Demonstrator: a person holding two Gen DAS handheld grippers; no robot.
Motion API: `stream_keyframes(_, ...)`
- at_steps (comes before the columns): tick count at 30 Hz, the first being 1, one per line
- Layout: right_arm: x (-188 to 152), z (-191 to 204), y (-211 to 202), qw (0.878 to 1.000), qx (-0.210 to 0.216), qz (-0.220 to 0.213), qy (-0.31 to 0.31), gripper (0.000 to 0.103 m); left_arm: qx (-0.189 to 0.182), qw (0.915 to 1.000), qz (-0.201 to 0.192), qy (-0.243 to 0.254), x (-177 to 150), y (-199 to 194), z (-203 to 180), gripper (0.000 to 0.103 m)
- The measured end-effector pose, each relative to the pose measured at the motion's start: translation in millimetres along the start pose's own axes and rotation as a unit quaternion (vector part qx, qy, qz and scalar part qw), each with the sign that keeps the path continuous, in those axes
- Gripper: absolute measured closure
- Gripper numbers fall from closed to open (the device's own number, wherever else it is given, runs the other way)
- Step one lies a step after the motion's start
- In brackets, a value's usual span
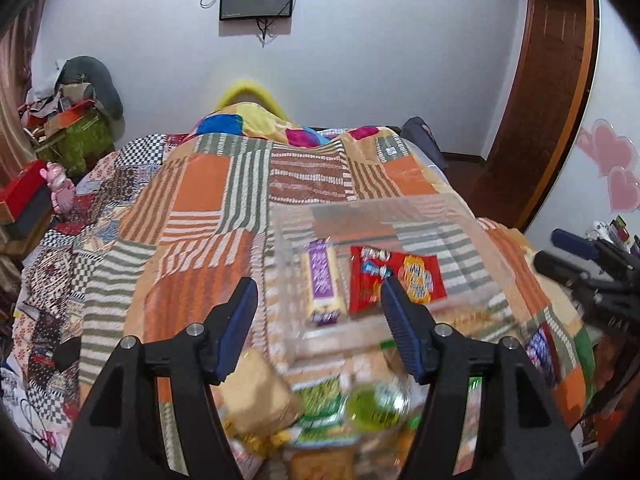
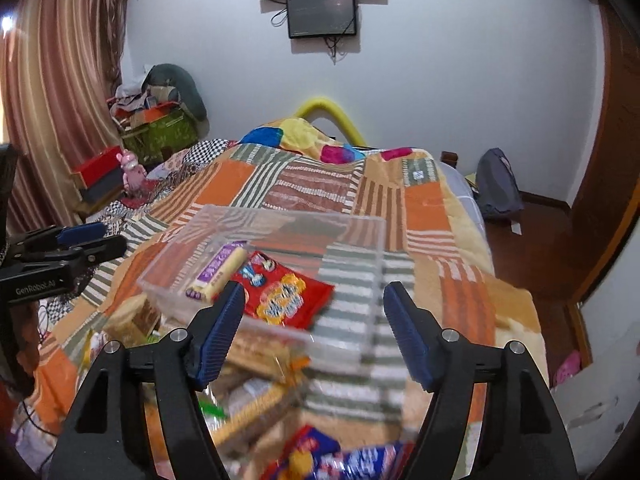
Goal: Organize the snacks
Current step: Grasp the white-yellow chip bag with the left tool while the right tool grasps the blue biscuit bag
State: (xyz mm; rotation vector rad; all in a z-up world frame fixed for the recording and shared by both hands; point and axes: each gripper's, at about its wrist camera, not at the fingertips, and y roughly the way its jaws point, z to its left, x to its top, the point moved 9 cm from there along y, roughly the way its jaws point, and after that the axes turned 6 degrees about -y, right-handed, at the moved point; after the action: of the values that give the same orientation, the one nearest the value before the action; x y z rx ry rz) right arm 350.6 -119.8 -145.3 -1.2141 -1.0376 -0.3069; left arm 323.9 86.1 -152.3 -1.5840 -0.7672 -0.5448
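Observation:
A clear plastic box (image 1: 472, 216) (image 2: 360, 232) sits on the patchwork bed. Inside lie a pale yellow bar with a purple label (image 1: 322, 280) (image 2: 218, 272) and a red snack packet (image 1: 400, 278) (image 2: 284, 296). My left gripper (image 1: 318, 300) is open and empty, hovering above the box's near left side. My right gripper (image 2: 314, 304) is open and empty above the box's near edge. Loose snacks lie in front of the box: a tan packet (image 1: 260, 392), a green packet (image 1: 320, 400), a green-lidded cup (image 1: 376, 404), biscuit packs (image 2: 256, 352) and a red-blue packet (image 2: 336, 456).
The patchwork quilt (image 1: 200, 200) (image 2: 432, 208) covers the bed. Clutter, red boxes (image 2: 100, 168) and a pink toy (image 2: 134, 172) stand at the left. A bag (image 2: 496, 184) lies on the floor at the right. A screen (image 2: 320, 14) hangs on the far wall.

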Motion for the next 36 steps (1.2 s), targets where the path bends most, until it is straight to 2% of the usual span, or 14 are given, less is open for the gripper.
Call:
stream_keyframes(4,-19.2,-9.6,-14.7,1.0,-0.003,0.005,0.018,0.029,0.013,0.9999,0.006,0.004,-20.3,-16.2,14.3,0.036)
stream_keyframes(8,-42.6,-19.9,-23.2,0.999,-0.017,0.02,0.025,0.027,0.025,0.9993,0.027,0.002,-48.0,-25.2,37.9,0.034)
stream_keyframes(10,-53.2,-23.3,-25.8,0.999,-0.017,0.027,0.034,0.023,0.035,0.9988,0.035,0.001,-62.0,-26.3,50.1,0.033)
stream_keyframes(18,-95.4,-22.0,-19.2,0.996,-0.022,0.068,0.059,0.019,0.056,0.9924,0.109,-0.008,-123.3,1.1,85.2,0.033)
stream_keyframes(25,-127.1,-17.3,0.5,0.991,-0.015,0.106,0.075,0.019,0.052,0.9898,0.131,-0.016,-140.0,30.4,93.5,0.033)
stream_keyframes(30,-136.5,-9.8,13.9,0.988,0.019,0.121,0.098,0.018,0.041,0.988,0.147,-0.021,-147.8,50.3,94.5,0.033)
stream_keyframes(35,-137.6,0.1,18.8,0.989,0.019,0.118,0.084,0.016,0.037,0.9903,0.13,-0.033,-150.4,50.6,94.4,0.033)
stream_keyframes(36,-137.4,1.2,19.5,0.989,0.022,0.117,0.085,0.018,0.033,0.9905,0.128,-0.036,-150.9,50.0,93.5,0.038)
